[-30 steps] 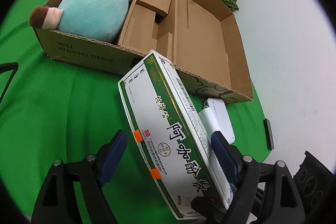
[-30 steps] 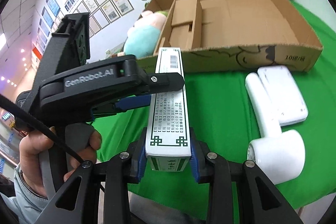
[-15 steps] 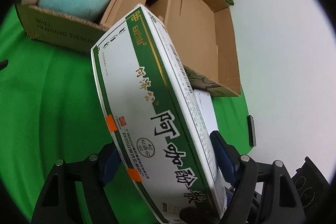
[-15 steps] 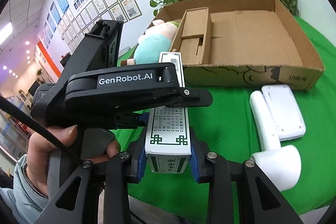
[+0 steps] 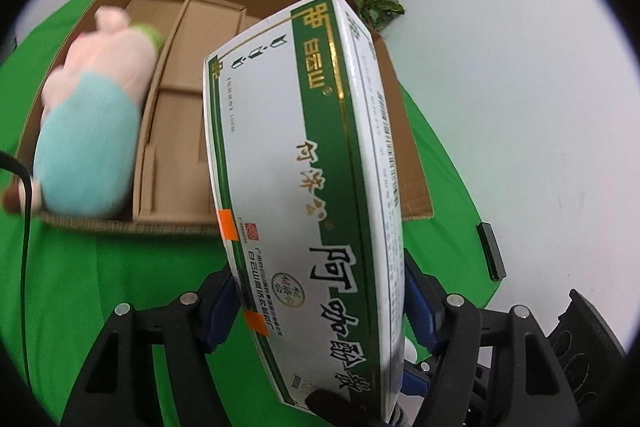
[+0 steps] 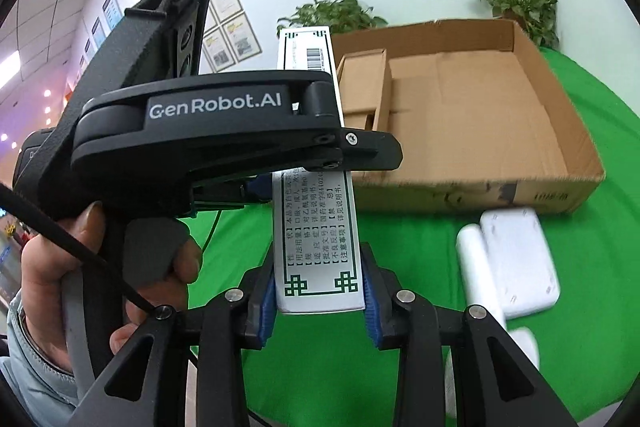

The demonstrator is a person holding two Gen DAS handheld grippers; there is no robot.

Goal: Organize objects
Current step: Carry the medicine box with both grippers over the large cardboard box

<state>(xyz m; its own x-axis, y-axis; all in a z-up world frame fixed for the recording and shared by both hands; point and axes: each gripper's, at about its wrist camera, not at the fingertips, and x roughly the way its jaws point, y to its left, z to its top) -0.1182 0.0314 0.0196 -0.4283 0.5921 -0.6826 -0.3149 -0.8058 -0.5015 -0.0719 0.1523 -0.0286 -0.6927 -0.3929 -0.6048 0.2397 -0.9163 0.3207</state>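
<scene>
**Both grippers on the medicine box, lifted off the cloth**

Left to right, left wrist view: plush toy (image 5: 88,131) lies in the left compartment of the cardboard box (image 5: 416,183), blurred. Cardboard dividers in the middle, right compartment bare. Green-and-white medicine box (image 5: 304,163) is tilted up in front, above the green tablecloth (image 5: 92,291). Left gripper (image 5: 316,303) jaws have just been closing, box between them; blue pads at both long sides, contact looks made but can't confirm fully. Small black device (image 5: 491,251) lies at the cloth's right edge.

Right wrist view: hand (image 6: 52,267) on the left gripper's handle. Right gripper (image 6: 320,299) pinches the box's near end. White appliance (image 6: 508,267) lies on the cloth beside the cardboard box front wall.
</scene>
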